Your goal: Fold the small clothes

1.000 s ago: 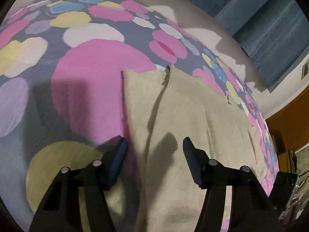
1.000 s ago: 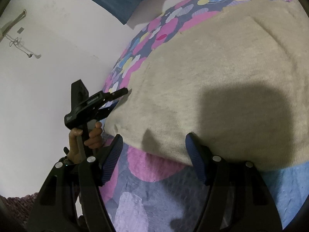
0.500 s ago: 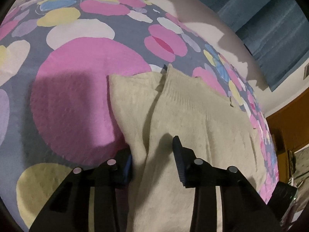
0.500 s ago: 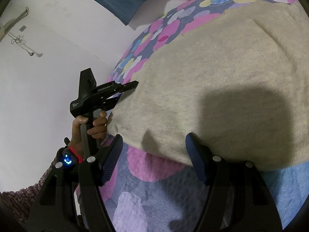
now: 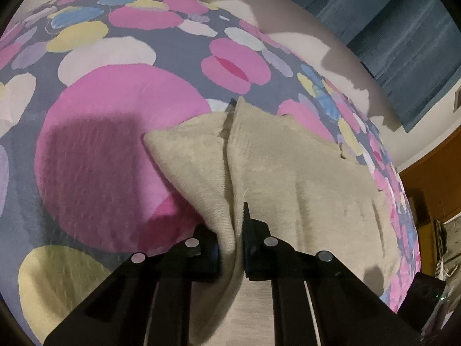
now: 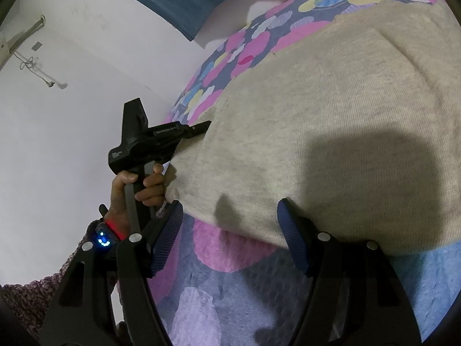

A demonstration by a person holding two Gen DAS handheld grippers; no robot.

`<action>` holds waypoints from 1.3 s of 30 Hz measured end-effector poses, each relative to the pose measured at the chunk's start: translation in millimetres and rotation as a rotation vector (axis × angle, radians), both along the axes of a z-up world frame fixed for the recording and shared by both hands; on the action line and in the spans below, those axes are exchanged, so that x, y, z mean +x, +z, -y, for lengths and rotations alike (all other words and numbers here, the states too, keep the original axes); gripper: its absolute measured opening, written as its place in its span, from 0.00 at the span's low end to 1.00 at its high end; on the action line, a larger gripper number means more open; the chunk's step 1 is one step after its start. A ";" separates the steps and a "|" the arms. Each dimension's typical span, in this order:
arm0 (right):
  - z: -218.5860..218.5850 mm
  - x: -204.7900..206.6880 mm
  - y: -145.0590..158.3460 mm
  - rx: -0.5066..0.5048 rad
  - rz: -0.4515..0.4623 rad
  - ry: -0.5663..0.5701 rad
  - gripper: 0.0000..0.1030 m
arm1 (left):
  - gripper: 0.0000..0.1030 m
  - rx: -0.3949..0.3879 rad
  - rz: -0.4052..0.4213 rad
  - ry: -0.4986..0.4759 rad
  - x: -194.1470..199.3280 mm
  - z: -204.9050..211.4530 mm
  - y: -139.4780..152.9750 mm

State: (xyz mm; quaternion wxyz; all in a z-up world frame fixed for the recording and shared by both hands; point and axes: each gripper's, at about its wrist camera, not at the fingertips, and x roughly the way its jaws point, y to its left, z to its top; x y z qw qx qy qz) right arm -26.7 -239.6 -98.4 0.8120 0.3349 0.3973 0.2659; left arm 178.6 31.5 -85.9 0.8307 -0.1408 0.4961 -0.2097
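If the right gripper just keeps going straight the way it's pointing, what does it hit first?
Most likely the near edge of the beige garment, which lies just ahead of the open right gripper on the patterned bedspread. Depth is hard to judge through the fisheye.

**Sweater on the bed, a claw at each near corner**

The sweater (image 6: 331, 121) lies spread on the bed (image 6: 230, 288). The left claw (image 5: 230, 248) is closing on the sweater's edge, a fold of it between the fingers. The right claw (image 6: 230, 242) stands before the sweater's near hem. A curtain (image 5: 403, 34) hangs behind the bed.
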 end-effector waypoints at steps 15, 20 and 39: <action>8.5 -0.9 2.7 0.055 -0.025 -0.013 0.66 | 0.11 -0.017 0.106 -0.154 -20.8 98.8 72.4; 19.9 -7.4 5.8 0.027 -0.034 -0.004 0.66 | 0.11 0.006 0.096 -0.187 -25.6 140.9 60.7; 46.0 -26.1 3.5 0.114 -0.033 0.022 0.66 | 0.20 0.087 0.038 -0.195 -35.7 203.9 24.5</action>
